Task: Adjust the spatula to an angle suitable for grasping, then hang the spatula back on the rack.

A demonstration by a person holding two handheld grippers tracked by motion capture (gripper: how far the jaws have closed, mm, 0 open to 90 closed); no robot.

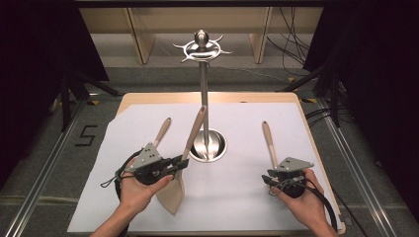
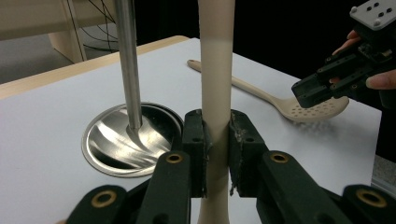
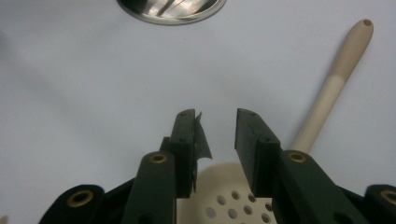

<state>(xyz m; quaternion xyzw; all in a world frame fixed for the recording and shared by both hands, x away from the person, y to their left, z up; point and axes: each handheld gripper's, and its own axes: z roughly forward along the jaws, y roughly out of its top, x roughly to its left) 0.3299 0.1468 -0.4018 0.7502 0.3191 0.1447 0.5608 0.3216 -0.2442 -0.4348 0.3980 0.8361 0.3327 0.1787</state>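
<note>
Left gripper (image 2: 216, 140) clamps the spatula (image 1: 174, 193) mid-handle: rigid, light, blade-heavy, likely to pivot; right gripper (image 3: 217, 135) hangs parted, empty, above the slotted spoon (image 3: 224, 200)

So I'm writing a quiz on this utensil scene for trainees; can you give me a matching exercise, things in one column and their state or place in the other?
Things:
1. turner
2. slotted spoon
3. third utensil
4. stand base

States:
A. flat on the sheet beneath the right gripper's open jaws
B. shiny disc at mid-table carrying the pole
C. handle clamped in the left gripper
D. lying untouched on the sheet behind the left gripper

Pairs: 1-C, 2-A, 3-D, 4-B
</note>
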